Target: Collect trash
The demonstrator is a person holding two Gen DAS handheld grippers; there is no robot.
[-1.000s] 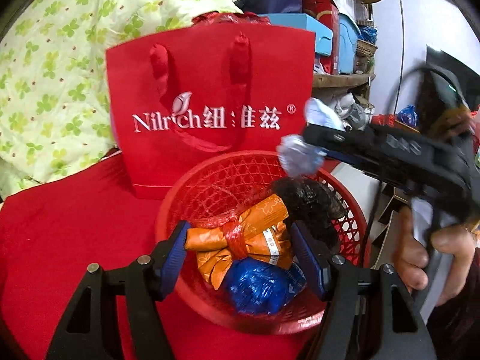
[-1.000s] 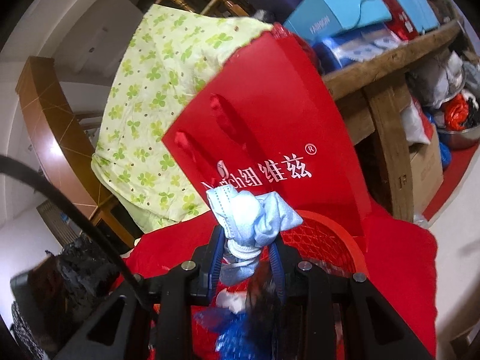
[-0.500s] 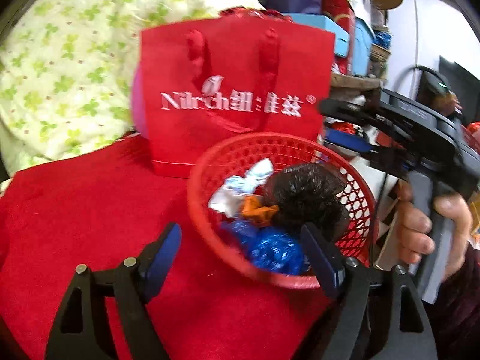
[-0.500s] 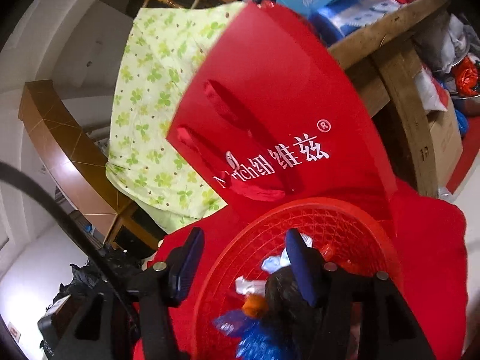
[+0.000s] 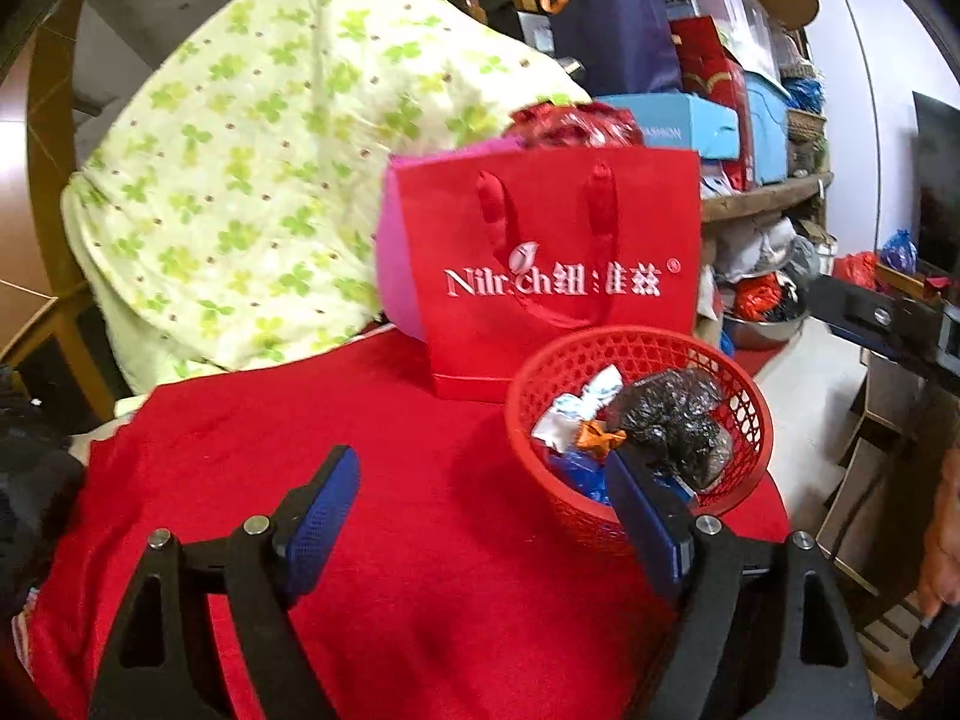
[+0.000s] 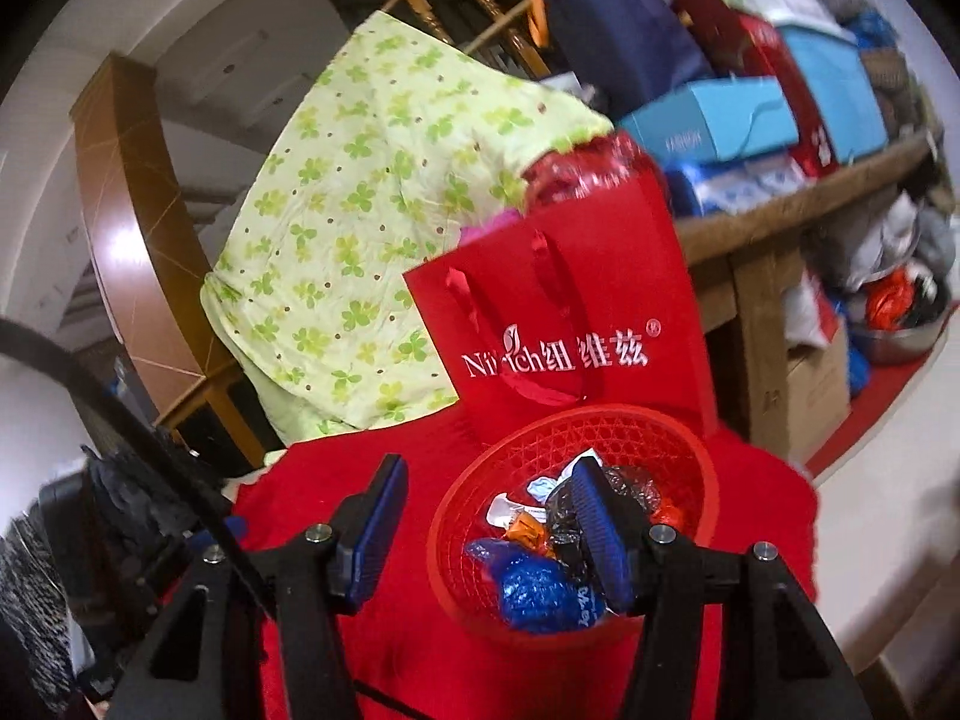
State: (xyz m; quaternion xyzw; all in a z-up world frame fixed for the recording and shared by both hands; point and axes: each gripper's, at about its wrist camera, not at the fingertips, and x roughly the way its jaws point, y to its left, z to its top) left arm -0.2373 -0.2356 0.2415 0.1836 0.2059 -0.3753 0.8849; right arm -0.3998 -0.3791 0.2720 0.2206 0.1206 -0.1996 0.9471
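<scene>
A red mesh basket stands on the red cloth in front of a red paper bag. It holds a black crumpled bag, a pale blue-white wad, an orange wrapper and a blue wrapper. My left gripper is open and empty, above the cloth just left of the basket. In the right wrist view the basket and its trash show too, with the blue wrapper in front. My right gripper is open and empty, above the basket's left rim.
A green-patterned quilt lies over a wooden chair behind the cloth. Stacked boxes and a wooden shelf stand at the right. The cloth's edge drops to a pale floor right of the basket. Dark clothing sits at the left.
My right gripper opened and dropped the pale wad into the basket. My left gripper released the orange wrapper there. Both grippers pulled back and away from the basket.
</scene>
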